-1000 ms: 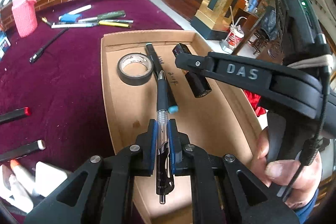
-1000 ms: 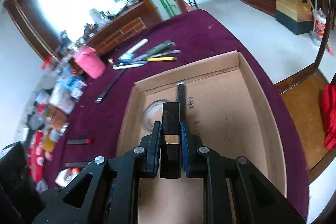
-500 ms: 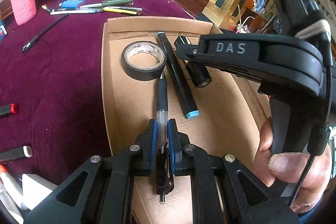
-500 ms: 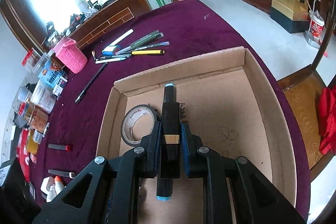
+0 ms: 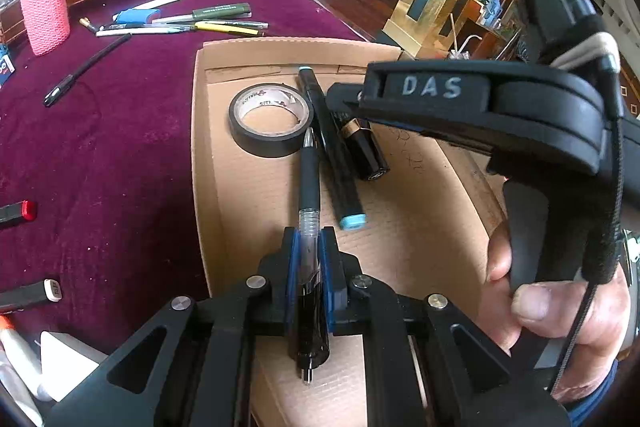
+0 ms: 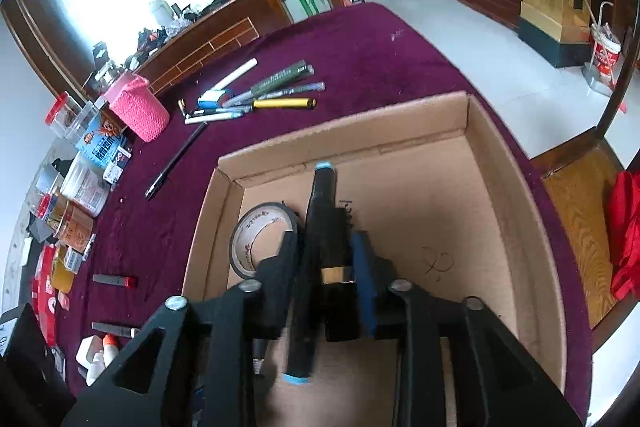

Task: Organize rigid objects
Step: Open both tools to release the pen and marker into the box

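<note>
Pen: my left gripper (image 5: 309, 247) clamps the black gel pen (image 5: 309, 187) by its clear barrel, blue pads tight on both sides; the tip touches or nearly touches the tape roll (image 5: 269, 119).
Tube: in the right wrist view my right gripper (image 6: 326, 259) has its jaws apart around the black gold-banded tube (image 6: 338, 291). I see a gap on the left side, and the right pad is close against the tube.
Marker: a long black marker (image 5: 334, 155) with light-blue ends lies in the cardboard box (image 5: 202, 163), between pen and tube.
Left view only: I see the tube's round end cap, and my right hand (image 5: 560, 307) wrapped around the right gripper's handle, thumb forward. The body marked DAS reaches in from the right, above the box.
Right view only: I see the box's whole right half, bare cardboard with pen scribbles, and its far and right walls.
Pose: both grippers point toward the box's far wall, low over its floor. The left one sits near the front edge.
Edges: tape, pen, marker and tube crowd the left half of the box; the tape sits close to the left wall.
Surroundings: the purple tablecloth (image 6: 360, 59) carries a cluster of pens (image 6: 264, 95) beyond the box, a pink knitted holder (image 6: 138, 107), and loose markers at the left.
</note>
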